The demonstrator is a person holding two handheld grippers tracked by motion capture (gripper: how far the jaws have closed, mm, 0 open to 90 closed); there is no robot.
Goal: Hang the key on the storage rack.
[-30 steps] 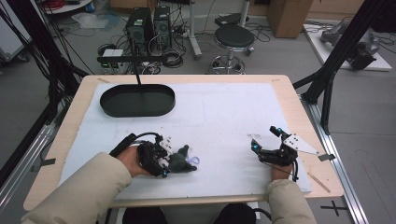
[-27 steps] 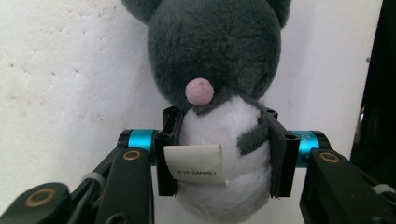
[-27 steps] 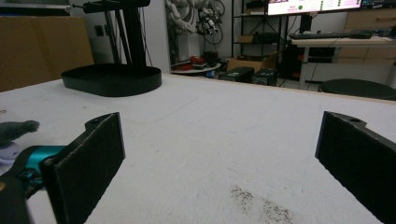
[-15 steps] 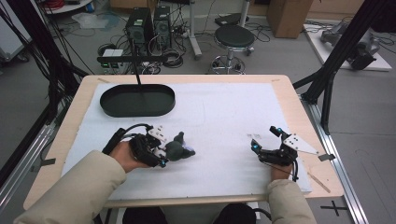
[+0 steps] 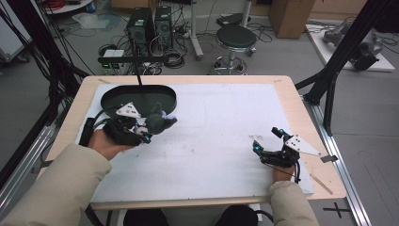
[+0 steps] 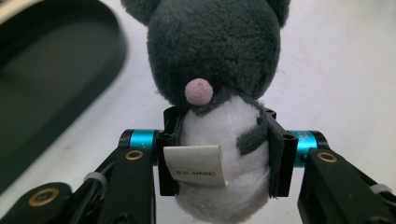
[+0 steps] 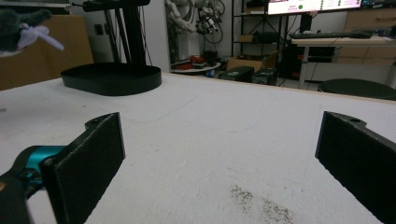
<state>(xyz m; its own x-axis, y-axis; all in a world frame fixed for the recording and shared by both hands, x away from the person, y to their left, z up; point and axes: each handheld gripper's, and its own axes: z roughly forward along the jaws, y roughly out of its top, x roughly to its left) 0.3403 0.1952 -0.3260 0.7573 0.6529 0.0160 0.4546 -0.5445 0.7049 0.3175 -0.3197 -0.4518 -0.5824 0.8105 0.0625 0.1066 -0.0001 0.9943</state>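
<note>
- Nearby, the right gripper [image 5: 267,141] rests on the white mat [image 5: 226,132], jaws spread wide, grasping nothing
- Further off, the left gripper [image 5: 149,133] clamps a grey plush [image 6: 219,70] by its white belly
- Plush hangs just beside the black tray [image 5: 117,96]

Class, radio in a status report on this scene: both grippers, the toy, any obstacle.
Left gripper shut on the plush mouse, off the table beside the black tray. Right gripper open, holding nothing. Nothing between toy and tray.

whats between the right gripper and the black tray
Nothing: in the right gripper view, bare white table cover runs from the open right gripper to the black tray.
</note>
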